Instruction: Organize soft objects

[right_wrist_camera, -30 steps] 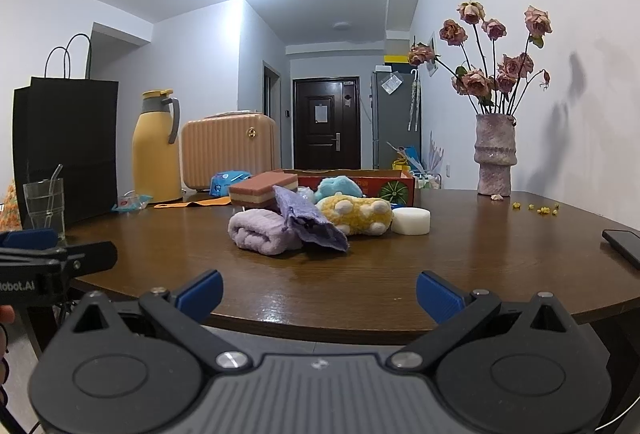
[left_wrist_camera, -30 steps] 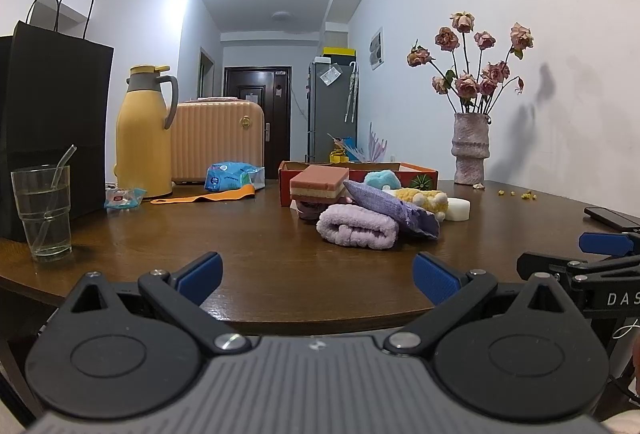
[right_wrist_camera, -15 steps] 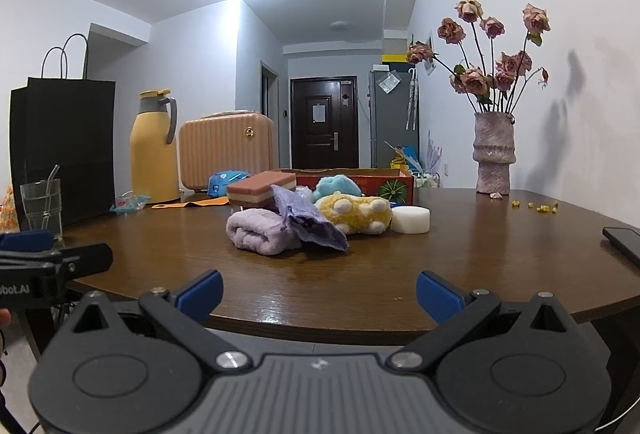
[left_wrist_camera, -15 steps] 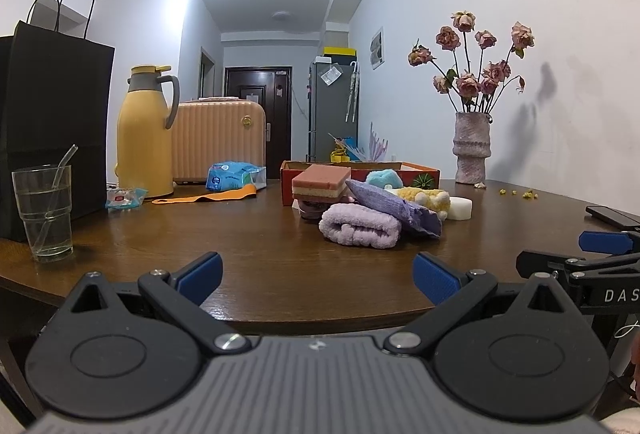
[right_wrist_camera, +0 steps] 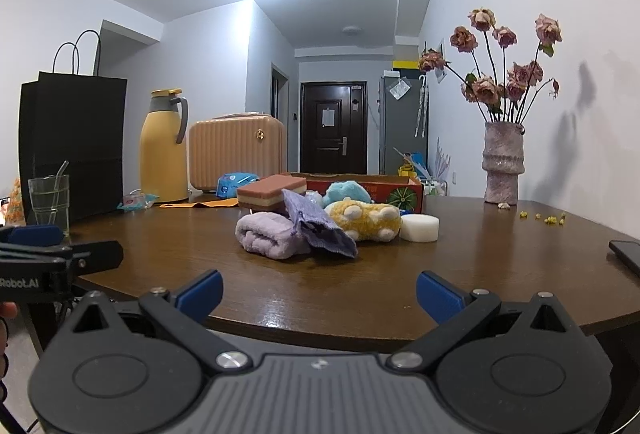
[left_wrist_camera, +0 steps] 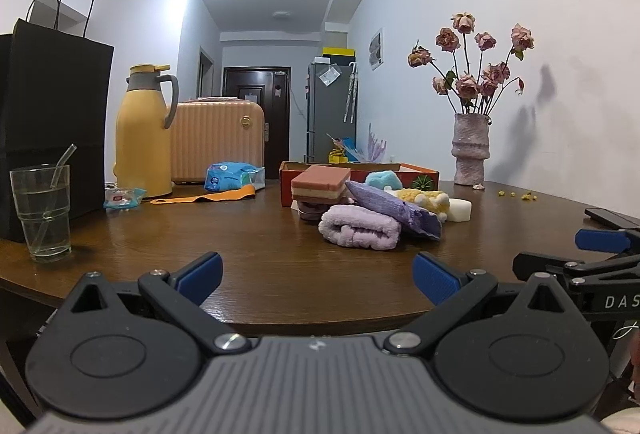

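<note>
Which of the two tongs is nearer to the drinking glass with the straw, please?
Left. The left tongs hang open at the table's near edge, with the glass just ahead to their left. The right tongs sit further right, with the left tongs between them and the glass.

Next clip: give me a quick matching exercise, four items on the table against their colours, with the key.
Items:
1. rolled towel
2. plush toy
3. round sponge
4. box

Colours:
A. white
B. red-orange
C. lilac
D. yellow

Pairs: 1-C, 2-D, 3-A, 4-B
</note>
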A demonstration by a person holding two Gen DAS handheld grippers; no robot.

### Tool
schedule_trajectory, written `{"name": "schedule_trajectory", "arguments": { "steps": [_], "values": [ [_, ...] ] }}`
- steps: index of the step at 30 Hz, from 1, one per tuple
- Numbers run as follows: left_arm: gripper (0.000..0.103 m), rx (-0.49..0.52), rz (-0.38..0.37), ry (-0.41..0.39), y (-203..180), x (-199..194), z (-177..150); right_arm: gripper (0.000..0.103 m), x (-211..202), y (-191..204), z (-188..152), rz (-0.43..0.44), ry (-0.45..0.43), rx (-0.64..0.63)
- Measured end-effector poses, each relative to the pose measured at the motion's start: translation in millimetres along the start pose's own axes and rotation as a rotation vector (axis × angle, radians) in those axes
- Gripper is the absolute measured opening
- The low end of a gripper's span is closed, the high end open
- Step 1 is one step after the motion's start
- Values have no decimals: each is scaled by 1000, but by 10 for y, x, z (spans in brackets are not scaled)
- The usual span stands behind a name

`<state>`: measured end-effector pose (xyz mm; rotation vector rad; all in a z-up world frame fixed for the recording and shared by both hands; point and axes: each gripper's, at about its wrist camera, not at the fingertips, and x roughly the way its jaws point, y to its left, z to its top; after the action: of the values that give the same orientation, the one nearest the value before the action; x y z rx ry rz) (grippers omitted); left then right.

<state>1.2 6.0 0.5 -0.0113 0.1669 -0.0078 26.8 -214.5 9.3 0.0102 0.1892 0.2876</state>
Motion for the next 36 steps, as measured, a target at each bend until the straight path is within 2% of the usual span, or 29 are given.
{"name": "schedule_trajectory", "arguments": {
  "steps": [6, 9, 12, 15, 17, 19, 22, 23, 26, 29, 31, 34, 35, 36],
  "values": [
    [103, -12, 14, 19, 31, 66, 3, 103, -2, -33, 9, 18, -14, 23],
    [103, -7, 42, -1, 21, 97, 33, 103, 23, -116, 13, 38, -30, 74],
    [103, -40, 58, -12, 58, 103, 44, 103, 96, -181, -6, 92, 15, 112],
    [103, -91, 61, 24, 136, 151, 5, 103, 138, -172, -4, 87, 42, 99],
    [103, -95, 38, 49, 186, 201, -16, 103, 150, -156, 22, 69, 38, 81],
    [103, -52, -1, 54, 215, 264, 23, 103, 199, -173, 66, 66, 42, 88],
    [103, -20, -21, 21, 230, 441, 107, 92, 393, -228, 149, 92, 55, 107],
    [103, -18, -29, 30, 234, 548, 142, 88, 478, -242, 178, 89, 48, 114],
    [103, -49, -35, 57, 242, 876, 264, 87, 817, -261, 293, 97, 51, 120],
    [103, -82, -45, 128, 253, 1212, 366, 82, 1244, -244, 453, 106, 95, 134],
    [103, -110, -43, 225, 300, 1450, 405, 74, 1556, -223, 543, 106, 173, 169],
    [103, -192, -32, 293, 407, 1622, 390, 57, 1927, -211, 551, 91, 253, 196],
    [103, -207, -30, 306, 424, 1649, 385, 43, 1996, -222, 531, 84, 266, 206],
    [103, -210, -35, 313, 422, 1661, 384, 23, 2028, -257, 506, 88, 272, 231]
  ]
}}
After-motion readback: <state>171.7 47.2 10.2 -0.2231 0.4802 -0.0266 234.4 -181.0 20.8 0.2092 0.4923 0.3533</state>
